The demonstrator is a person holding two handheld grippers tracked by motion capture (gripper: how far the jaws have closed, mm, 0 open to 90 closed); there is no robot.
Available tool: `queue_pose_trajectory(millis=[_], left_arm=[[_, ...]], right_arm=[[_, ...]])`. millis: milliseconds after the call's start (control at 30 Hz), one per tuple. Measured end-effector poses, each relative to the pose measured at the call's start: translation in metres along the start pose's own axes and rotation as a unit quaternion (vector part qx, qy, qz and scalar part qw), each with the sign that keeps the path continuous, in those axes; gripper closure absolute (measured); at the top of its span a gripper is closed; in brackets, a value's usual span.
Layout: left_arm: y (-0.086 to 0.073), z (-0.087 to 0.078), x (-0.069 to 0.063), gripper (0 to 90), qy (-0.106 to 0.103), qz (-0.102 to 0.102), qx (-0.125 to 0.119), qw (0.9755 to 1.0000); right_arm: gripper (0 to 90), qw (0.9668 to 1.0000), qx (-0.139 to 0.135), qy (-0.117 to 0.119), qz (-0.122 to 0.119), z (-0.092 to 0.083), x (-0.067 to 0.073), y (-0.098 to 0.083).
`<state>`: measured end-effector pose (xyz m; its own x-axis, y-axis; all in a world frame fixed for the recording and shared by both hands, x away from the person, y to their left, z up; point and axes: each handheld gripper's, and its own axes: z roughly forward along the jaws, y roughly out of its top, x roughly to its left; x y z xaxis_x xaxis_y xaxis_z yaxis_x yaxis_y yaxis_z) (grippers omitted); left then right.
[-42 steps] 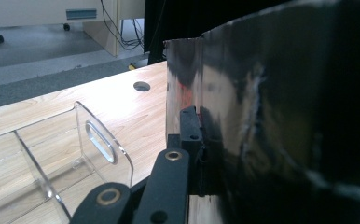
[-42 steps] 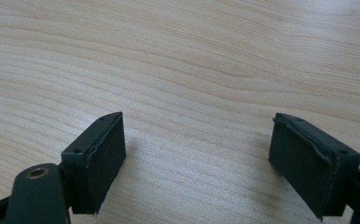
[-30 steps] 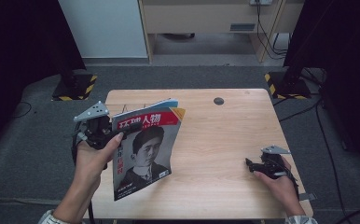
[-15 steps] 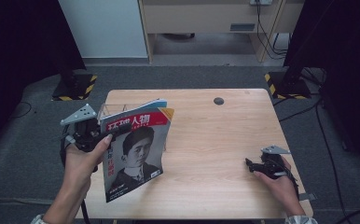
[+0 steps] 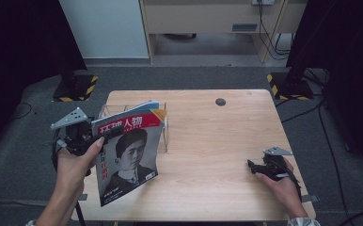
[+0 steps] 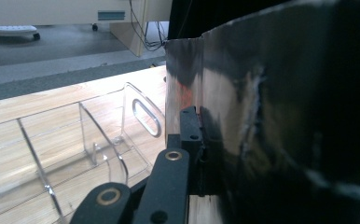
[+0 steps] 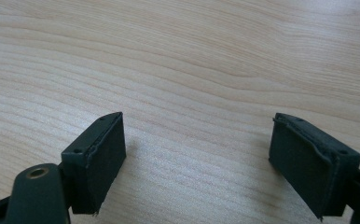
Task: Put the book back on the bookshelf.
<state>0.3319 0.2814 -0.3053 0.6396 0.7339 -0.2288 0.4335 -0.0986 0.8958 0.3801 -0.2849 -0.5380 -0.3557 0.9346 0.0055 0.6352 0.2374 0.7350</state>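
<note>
Left forearm: enters the high view from the bottom left, angled up toward the table's left edge. Left hand [image 5: 76,162]: wrapped round the gripper body, thumb laid forward. Left gripper [image 5: 97,141]: raised above the left edge, jaws pointing right, clamped tight on the magazine [image 5: 130,157].

Right hand [image 5: 280,181]: low at the table's front right corner, near the right edge. Right gripper [image 5: 251,165]: level, pointing left, jaws spread wide with nothing between them; pads [image 7: 101,161] hang just over the table.
</note>
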Motion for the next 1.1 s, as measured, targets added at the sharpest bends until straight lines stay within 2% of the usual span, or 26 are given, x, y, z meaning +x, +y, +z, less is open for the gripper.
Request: queue_pose_trajectory(millis=[633, 1100], left_arm=[[-0.007, -0.017, 0.016, 86.4, 0.021, -0.015, -0.009, 0.9996], [-0.010, -0.029, 0.022, 86.4, 0.032, -0.018, -0.015, 0.9992]], right_arm=[[18.9, 1.0000, 0.000, 0.001, 0.001, 0.000, 0.000, 0.000], [18.9, 1.0000, 0.000, 0.001, 0.001, 0.000, 0.000, 0.000]])
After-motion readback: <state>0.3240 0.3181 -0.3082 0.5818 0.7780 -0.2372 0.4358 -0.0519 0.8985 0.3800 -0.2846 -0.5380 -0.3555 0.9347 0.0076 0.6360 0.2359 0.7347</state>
